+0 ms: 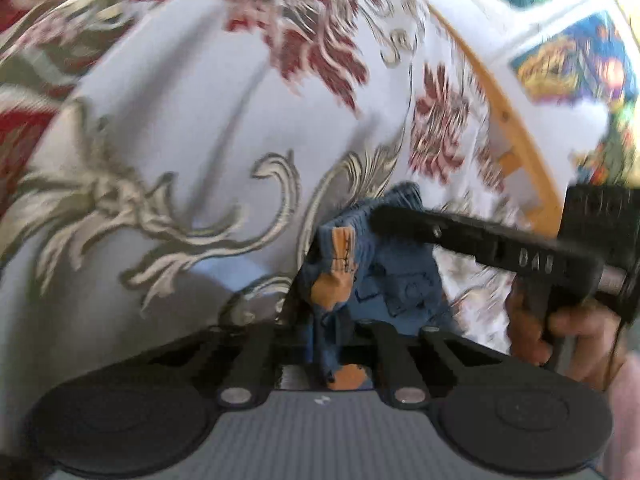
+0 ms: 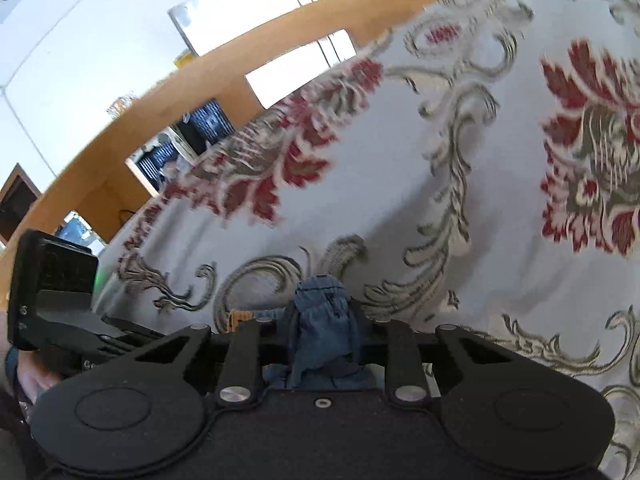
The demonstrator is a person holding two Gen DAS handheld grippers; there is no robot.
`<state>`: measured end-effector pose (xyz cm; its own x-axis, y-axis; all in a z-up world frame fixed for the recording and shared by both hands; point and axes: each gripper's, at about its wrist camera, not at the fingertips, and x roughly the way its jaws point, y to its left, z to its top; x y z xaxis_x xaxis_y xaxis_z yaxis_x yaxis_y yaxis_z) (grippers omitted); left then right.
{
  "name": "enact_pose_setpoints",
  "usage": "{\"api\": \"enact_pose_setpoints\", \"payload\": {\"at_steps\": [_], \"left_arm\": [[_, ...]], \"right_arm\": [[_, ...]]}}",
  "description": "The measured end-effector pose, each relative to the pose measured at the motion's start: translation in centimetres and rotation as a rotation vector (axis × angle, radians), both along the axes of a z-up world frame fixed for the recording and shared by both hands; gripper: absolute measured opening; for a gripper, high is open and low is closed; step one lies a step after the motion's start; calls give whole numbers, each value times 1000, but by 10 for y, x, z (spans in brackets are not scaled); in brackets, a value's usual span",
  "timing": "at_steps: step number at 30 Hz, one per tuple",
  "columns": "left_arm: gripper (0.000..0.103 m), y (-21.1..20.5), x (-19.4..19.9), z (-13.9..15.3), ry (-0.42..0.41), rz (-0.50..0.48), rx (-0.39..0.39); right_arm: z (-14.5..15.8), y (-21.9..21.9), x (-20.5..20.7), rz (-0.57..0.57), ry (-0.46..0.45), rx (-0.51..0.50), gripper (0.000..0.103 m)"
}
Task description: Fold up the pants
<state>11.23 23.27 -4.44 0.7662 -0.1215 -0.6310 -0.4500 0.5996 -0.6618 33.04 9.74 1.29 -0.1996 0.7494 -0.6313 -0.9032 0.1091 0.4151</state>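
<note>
Both grippers are up in the air with the small blue denim pants [image 1: 384, 276] bunched between them, above the grey floral bedspread with red and olive scrolls [image 1: 168, 92]. The left gripper [image 1: 336, 320] is clamped tight on denim beside the tan leather waist patch [image 1: 338, 268]; the right gripper [image 2: 324, 332] is likewise pinched shut on a wad of cloth. This looks like the carry-and-spread step: next, pull apart and lay the garment flat.

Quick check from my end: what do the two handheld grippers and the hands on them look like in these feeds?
Both are matte black plastic, with two round discs and silver pivot screws at the base. The left gripper has a grey ribbed body; the right gripper bears raised lettering on its arm. A bare hand wraps its handle, with a pink sleeve beside it.
</note>
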Motion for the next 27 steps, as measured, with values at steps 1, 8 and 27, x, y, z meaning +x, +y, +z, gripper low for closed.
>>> {"api": "enact_pose_setpoints", "payload": {"at_steps": [1, 8, 27], "left_arm": [[7, -1, -4, 3, -21, 8, 9], [8, -39, -22, 35, -125, -20, 341], [61, -17, 8, 17, 24, 19, 130]], "right_arm": [[4, -3, -1, 0, 1, 17, 26], [15, -19, 1, -3, -7, 123, 28], [-9, -40, 12, -252, -11, -3, 64]]}}
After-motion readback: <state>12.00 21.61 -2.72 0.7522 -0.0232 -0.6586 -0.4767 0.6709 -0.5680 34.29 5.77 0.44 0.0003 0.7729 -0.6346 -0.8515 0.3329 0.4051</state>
